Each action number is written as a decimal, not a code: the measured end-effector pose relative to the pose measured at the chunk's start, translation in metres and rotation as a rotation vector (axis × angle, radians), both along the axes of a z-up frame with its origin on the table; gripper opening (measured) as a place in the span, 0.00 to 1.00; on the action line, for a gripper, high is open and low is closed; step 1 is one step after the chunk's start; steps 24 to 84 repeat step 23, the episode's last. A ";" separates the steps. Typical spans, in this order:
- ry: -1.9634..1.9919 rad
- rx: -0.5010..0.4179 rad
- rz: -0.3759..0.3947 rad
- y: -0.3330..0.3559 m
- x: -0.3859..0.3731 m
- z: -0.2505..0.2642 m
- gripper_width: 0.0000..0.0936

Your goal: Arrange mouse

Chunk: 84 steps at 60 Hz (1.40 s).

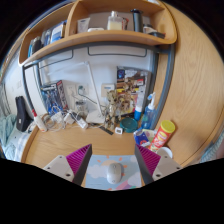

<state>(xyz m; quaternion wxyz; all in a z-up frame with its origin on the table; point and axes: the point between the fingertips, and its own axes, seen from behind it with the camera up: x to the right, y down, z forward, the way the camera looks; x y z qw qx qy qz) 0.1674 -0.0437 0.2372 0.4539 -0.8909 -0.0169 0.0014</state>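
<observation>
A white mouse (115, 172) lies on a light blue mouse pad (96, 174) printed with clouds, on the wooden desk (60, 145). My gripper (113, 149) is open, its pink-padded fingers (79, 158) spread wide on either side of the pad. The mouse sits between the fingers, low and close to me, with a clear gap at each side. Nothing is held.
Clutter lines the back of the desk by the wall: an orange can (163, 132) on the right, a blue spray bottle (150, 108), a small plant-like object (120, 105), cables and boxes on the left. A wooden shelf (100, 38) with items hangs above.
</observation>
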 end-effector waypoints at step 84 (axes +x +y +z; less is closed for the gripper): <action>-0.025 0.073 0.023 -0.010 -0.010 0.063 0.92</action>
